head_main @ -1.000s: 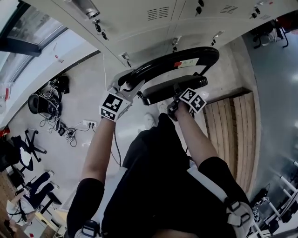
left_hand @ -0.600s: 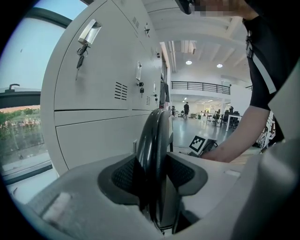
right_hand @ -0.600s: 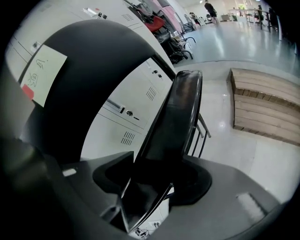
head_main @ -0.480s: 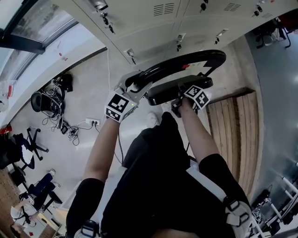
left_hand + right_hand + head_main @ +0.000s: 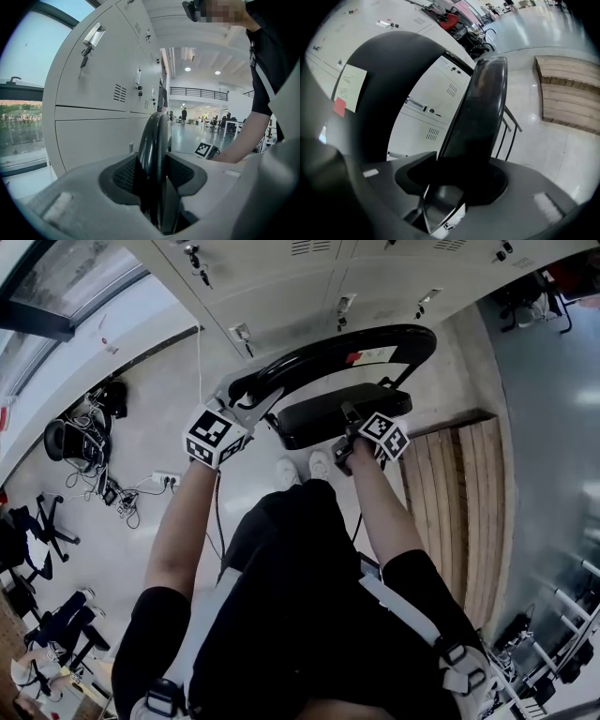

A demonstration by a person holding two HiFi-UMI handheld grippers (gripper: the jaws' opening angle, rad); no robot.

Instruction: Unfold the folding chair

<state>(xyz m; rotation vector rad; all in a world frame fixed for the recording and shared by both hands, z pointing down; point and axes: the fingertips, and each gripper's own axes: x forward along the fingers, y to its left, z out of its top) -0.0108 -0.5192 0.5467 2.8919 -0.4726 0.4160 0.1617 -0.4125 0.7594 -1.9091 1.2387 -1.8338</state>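
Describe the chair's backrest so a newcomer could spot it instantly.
Start at the wall of pale lockers; the black folding chair is right in front of it. The backrest is its upper curved band, above the flat seat, and alone carries a pale note and red tag.

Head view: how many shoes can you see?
2. Both white, side by side on the floor, in the picture just below the folding chair's seat: one shoe at picture left, the other right beside it. The person's legs partly hide them.
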